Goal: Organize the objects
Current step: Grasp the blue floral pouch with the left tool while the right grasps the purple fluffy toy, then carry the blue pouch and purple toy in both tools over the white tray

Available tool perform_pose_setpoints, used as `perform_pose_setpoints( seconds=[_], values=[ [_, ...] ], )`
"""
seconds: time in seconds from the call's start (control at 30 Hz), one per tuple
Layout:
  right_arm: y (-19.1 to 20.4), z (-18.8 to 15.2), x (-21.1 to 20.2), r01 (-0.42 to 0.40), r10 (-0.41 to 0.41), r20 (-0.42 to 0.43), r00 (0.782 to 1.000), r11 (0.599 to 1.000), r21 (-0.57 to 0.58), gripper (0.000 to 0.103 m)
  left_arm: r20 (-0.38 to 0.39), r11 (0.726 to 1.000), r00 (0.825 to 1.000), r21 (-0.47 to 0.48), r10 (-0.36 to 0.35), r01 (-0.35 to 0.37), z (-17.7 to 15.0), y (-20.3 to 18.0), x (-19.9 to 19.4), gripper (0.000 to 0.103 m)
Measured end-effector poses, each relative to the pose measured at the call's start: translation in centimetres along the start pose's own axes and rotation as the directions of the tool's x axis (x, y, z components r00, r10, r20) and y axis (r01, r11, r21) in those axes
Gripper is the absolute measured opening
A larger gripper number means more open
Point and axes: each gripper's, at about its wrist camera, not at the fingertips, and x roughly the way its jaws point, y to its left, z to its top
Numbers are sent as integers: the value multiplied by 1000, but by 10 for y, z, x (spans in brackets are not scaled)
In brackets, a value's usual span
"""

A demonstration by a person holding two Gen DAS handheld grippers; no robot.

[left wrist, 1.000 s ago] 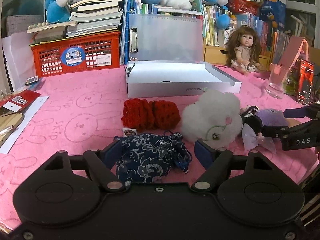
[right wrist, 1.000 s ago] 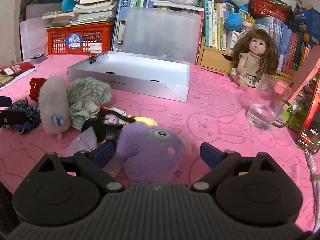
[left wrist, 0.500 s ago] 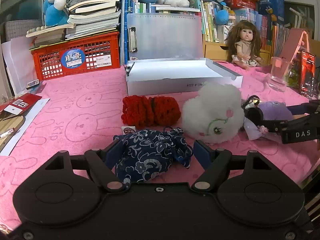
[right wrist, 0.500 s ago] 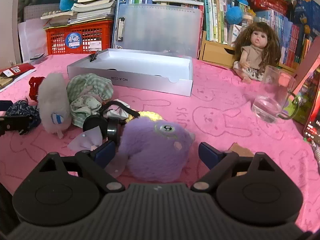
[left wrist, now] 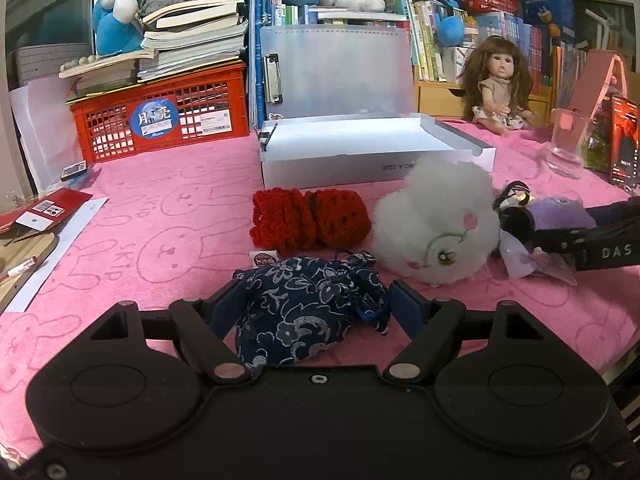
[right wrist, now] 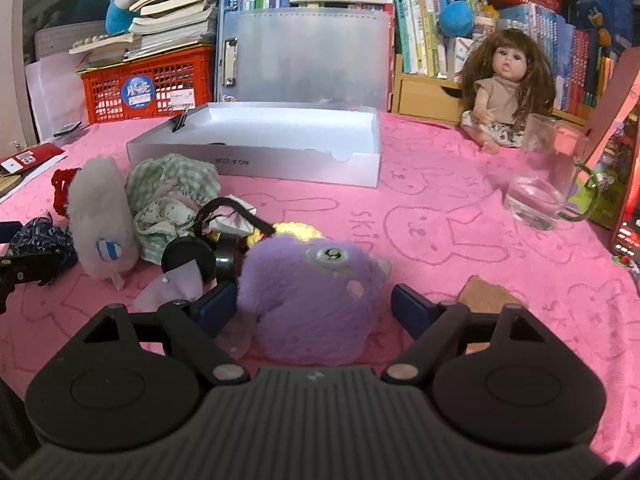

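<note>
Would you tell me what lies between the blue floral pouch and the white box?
A red crocheted piece lies between the blue floral pouch and the white box, seen in the left wrist view.

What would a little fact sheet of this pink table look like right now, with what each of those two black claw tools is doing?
surface: pink bunny-print cloth
left gripper: jaws around the dark blue floral pouch, its left pad touching; full grip unclear
right gripper: jaws have just been closing around the purple plush; a gap shows at its right pad
container: open white box, behind the toys
loose items: white plush, red crochet piece, green checked cloth
bystanders: doll, glass mug
</note>
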Motion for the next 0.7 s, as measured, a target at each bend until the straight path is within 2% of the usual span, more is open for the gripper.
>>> perform_pose_setpoints(
  seconds=[0.17, 0.33, 0.43, 0.5, 0.57, 0.63, 0.7],
  values=[
    [-3, 2, -6, 0, 0, 13, 1000, 1000, 9, 87, -14, 999, 999, 19, 34, -34, -2, -5, 5, 85],
    [-3, 2, -4, -9, 9, 2, 1000, 1000, 14, 82, -25, 999, 999, 14, 38, -37, -4, -6, 9, 85],
    [-1, 1, -3, -16, 16, -5, 1000, 1000, 15, 77, -19, 1000, 999, 3, 25, -25, -3, -5, 7, 66],
    [0, 0, -3, -16, 17, -4, 1000, 1000, 21, 72, -13, 999, 999, 9, 45, -45, -3, -5, 5, 45],
    [0, 1, -5, -19, 19, -2, 1000, 999, 26, 69, -12, 999, 999, -14, 38, -38, -1, -2, 2, 40],
    [-1, 2, -7, -13, 13, 8, 1000, 1000, 29, 68, -5, 998, 1000, -56, 17, -17, 2, 3, -1, 37],
    [-1, 4, -11, -10, 9, 20, 1000, 999, 31, 68, 14, 998, 1000, -59, 21, -20, 6, 4, -5, 36]
  ],
)
